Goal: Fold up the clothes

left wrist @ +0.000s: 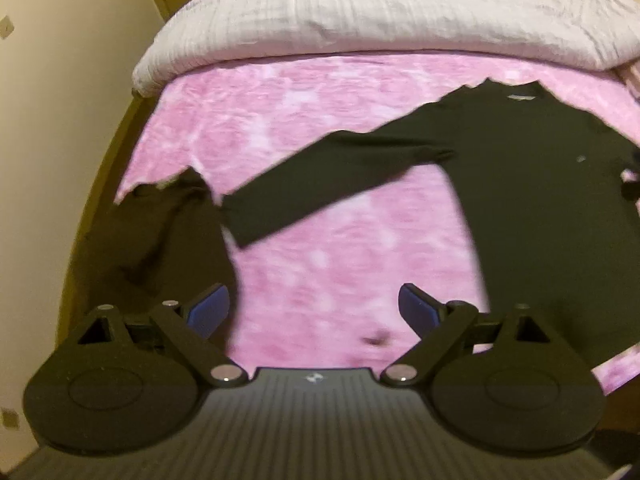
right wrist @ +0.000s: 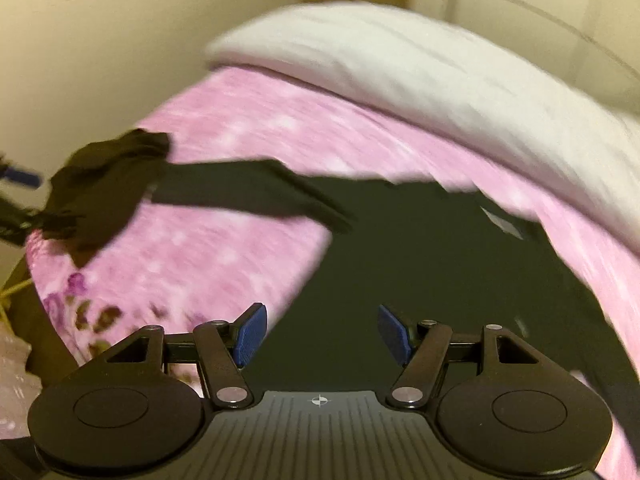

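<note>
Shirt (left wrist: 540, 184) flat — both claws agape

Both wrist views hover low over pink bedspread (left wrist: 320, 200), facing pale duvet (left wrist: 360, 12); both share black shirt (right wrist: 420, 260).

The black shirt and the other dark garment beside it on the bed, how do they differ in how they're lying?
The black shirt lies spread flat on the pink bedspread, one sleeve stretched out sideways; the other dark garment sits bunched and crumpled. The shirt lies toward the middle of the bed, while the bunched garment sits at the bed's edge, by the tip of that sleeve. Both are dark and unfolded, and neither the left gripper nor the right gripper holds them.
</note>
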Demonstrator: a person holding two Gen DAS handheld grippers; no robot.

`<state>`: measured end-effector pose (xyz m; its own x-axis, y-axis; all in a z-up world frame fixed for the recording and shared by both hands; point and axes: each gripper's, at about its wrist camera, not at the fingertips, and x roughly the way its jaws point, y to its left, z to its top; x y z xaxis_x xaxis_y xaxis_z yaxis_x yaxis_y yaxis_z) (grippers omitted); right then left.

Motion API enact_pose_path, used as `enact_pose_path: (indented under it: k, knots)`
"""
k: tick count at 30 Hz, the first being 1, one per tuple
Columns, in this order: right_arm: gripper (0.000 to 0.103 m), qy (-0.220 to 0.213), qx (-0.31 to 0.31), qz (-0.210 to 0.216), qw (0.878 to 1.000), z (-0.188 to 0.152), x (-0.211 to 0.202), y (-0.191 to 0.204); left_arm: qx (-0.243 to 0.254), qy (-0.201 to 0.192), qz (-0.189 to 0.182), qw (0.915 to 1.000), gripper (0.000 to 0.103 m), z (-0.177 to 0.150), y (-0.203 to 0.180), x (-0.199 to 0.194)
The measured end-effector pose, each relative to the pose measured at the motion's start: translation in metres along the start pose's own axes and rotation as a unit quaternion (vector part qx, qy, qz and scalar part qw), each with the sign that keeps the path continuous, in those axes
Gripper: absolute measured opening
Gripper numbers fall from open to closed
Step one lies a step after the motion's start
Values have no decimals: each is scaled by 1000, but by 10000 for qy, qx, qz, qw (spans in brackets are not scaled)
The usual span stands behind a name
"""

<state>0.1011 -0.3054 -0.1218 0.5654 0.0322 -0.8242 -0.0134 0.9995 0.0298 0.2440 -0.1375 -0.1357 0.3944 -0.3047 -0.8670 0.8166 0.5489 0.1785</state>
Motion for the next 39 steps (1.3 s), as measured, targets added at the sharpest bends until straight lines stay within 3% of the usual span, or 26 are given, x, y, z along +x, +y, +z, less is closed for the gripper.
enact_pose_path:
  k: [5,8,12,19,26,28,29,33,36,39]
  knots:
    - [63,-295,-830,92,9961,37,77,81,959,-291,-60,9949,90,6,70,45]
    - [46,-285,-1170,309,9922,55,138,128,1403,-525,-15,9887,90,16,105,67]
    - [35,-347,-1850,456,9811,65,227,190,1189,-751,-15,9901,90,25,146,97]
    - [34,-538,-2956,414,9529,59,340,253,748,-751,-156,9942,90,12,171,139]
    - [34,-739,-2886,439,9536,74,350,246,497,-608,-275,9965,90,1,181,158]
    - [22,-797,-2866,445,9537,78,353,244,500,-613,-265,9965,90,1,183,159]
    - [8,-825,-2856,449,9537,81,355,242,516,-646,-221,9963,90,1,182,158]
    - [8,-966,-2705,476,9567,91,356,234,544,-805,-108,9952,90,5,180,153]
    - [8,-1362,-1425,481,9792,120,310,178,554,-828,-282,9946,90,12,166,154]
    - [7,-1867,11,363,9817,142,254,99,741,-815,-540,9924,89,22,135,156]
